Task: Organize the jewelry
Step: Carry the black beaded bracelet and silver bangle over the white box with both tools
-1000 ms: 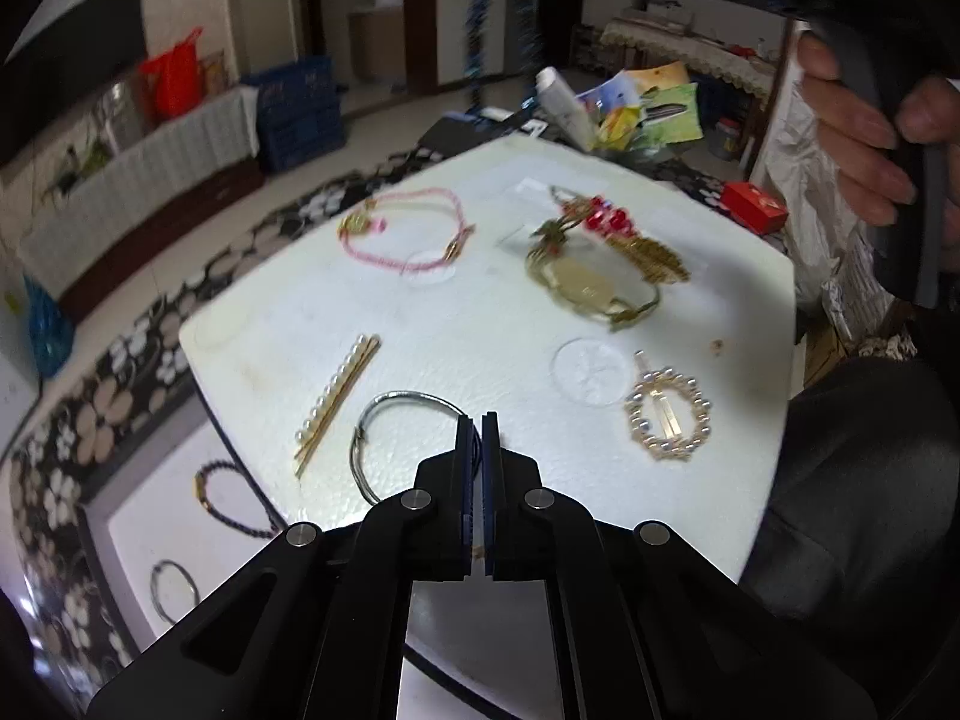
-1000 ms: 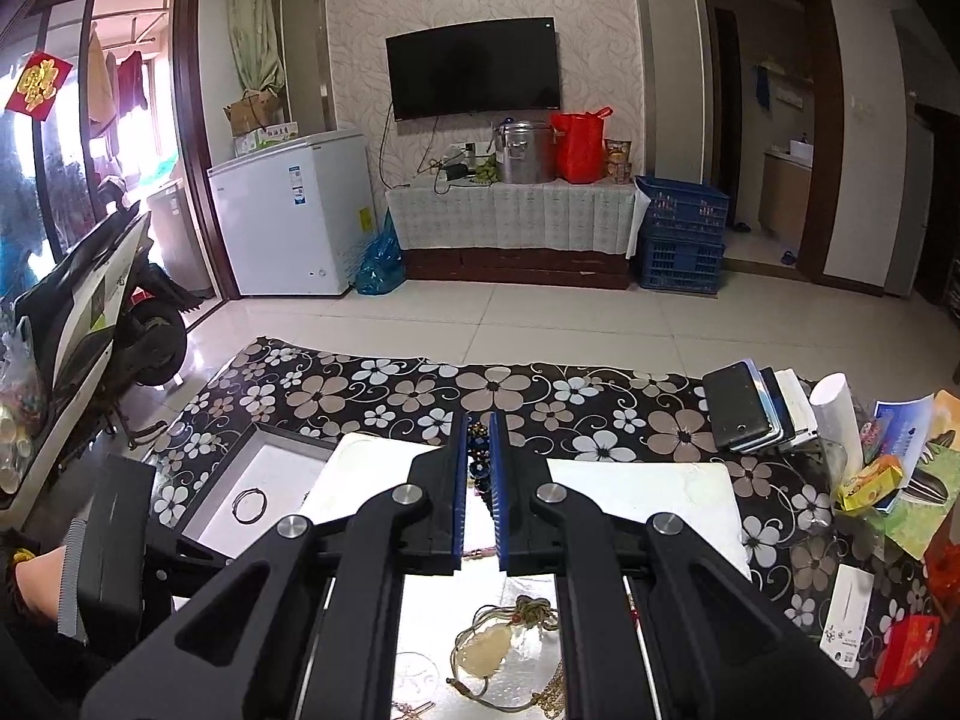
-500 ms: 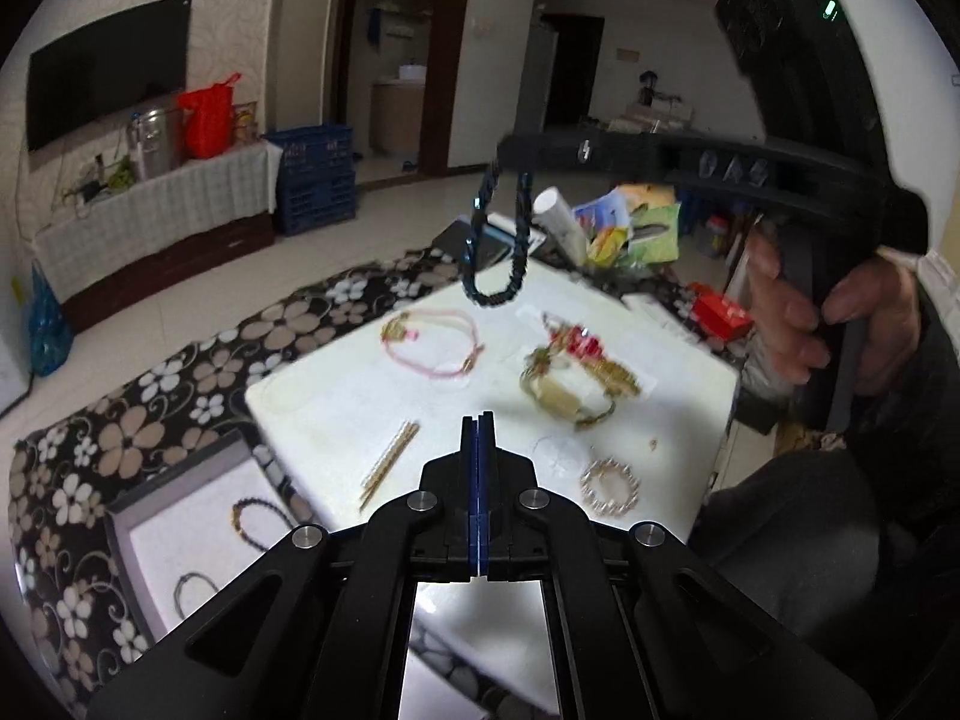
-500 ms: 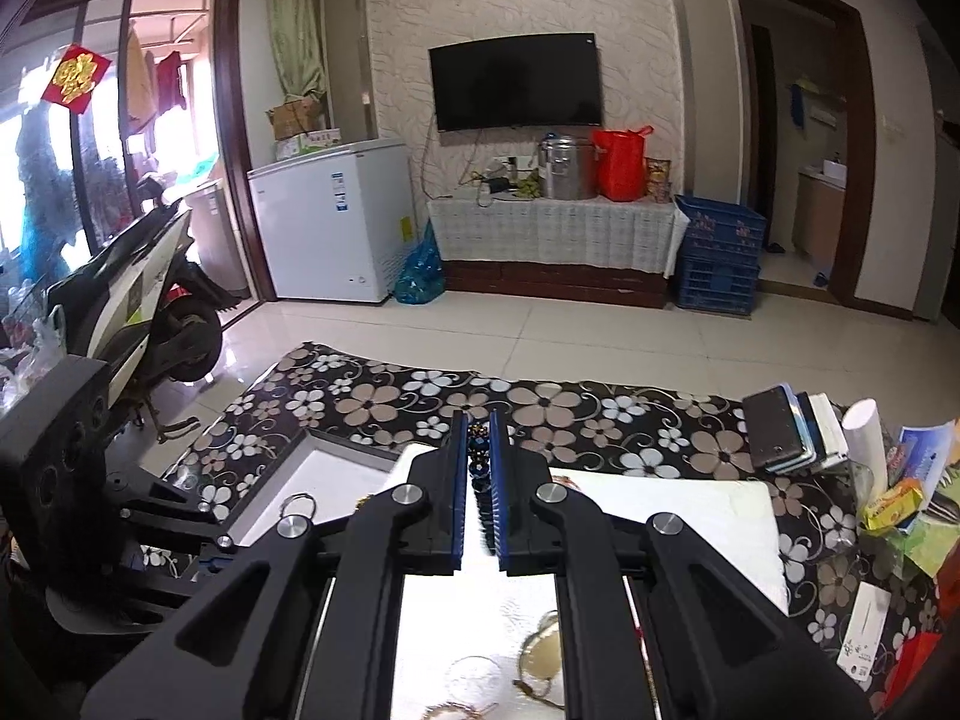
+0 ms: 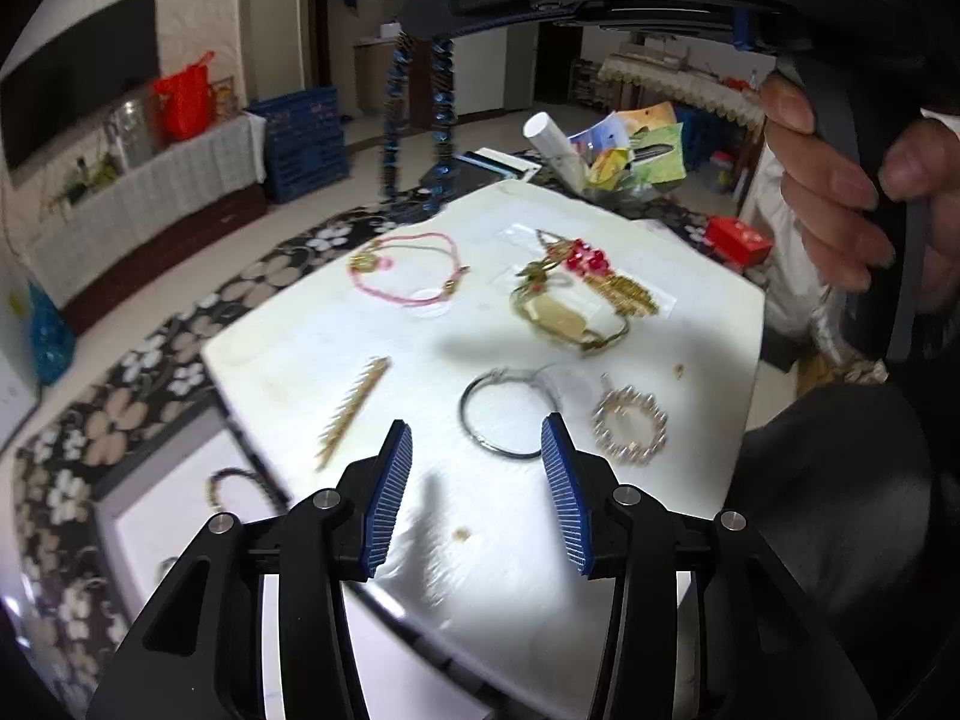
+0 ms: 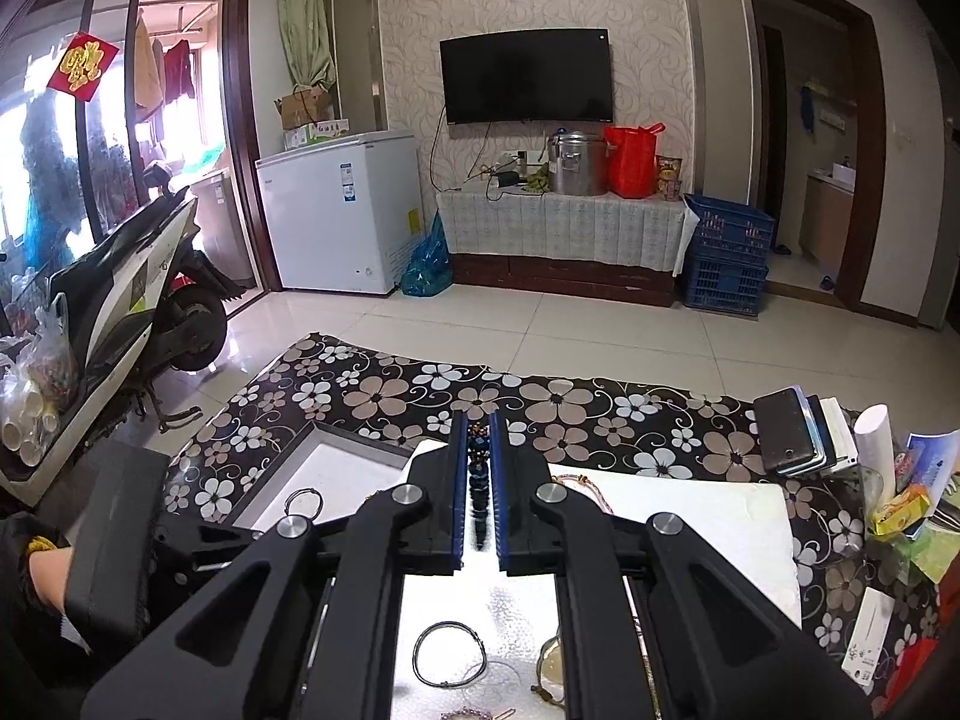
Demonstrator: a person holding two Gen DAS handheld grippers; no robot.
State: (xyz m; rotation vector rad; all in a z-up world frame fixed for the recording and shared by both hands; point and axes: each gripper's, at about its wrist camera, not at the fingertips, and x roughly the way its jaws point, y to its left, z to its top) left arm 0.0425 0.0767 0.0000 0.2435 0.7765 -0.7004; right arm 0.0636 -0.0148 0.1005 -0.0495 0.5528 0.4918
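Note:
My left gripper (image 5: 477, 498) hovers over the near part of the white board (image 5: 690, 324). Its jaws are opening and nothing sits between the blue pads (image 5: 390, 498). A silver bangle (image 5: 507, 414) lies flat just beyond the tips and also shows as the bangle (image 6: 450, 654) in the right wrist view. My right gripper (image 6: 478, 450) is shut on a dark bead bracelet (image 6: 478, 480). That bracelet (image 5: 420, 120) hangs as a loop above the board's far edge. On the board lie a pink cord bracelet (image 5: 408, 276), a gold pendant (image 5: 564, 318), a pearl hairpin (image 5: 354, 408) and a pearl ring brooch (image 5: 630, 426).
A white tray (image 6: 336, 468) sits on the flowered mat left of the board, holding a thin ring (image 6: 303, 501) and a dark bead bracelet (image 5: 240, 486). Phones (image 6: 786, 432), a white tube (image 5: 555, 150) and packets crowd the board's far right. A hand (image 5: 840, 204) grips the right tool.
The left jaws have gone from shut to open. The silver bangle, at the left tips a second ago, now lies further right on the board. The right gripper keeps the bead bracelet aloft.

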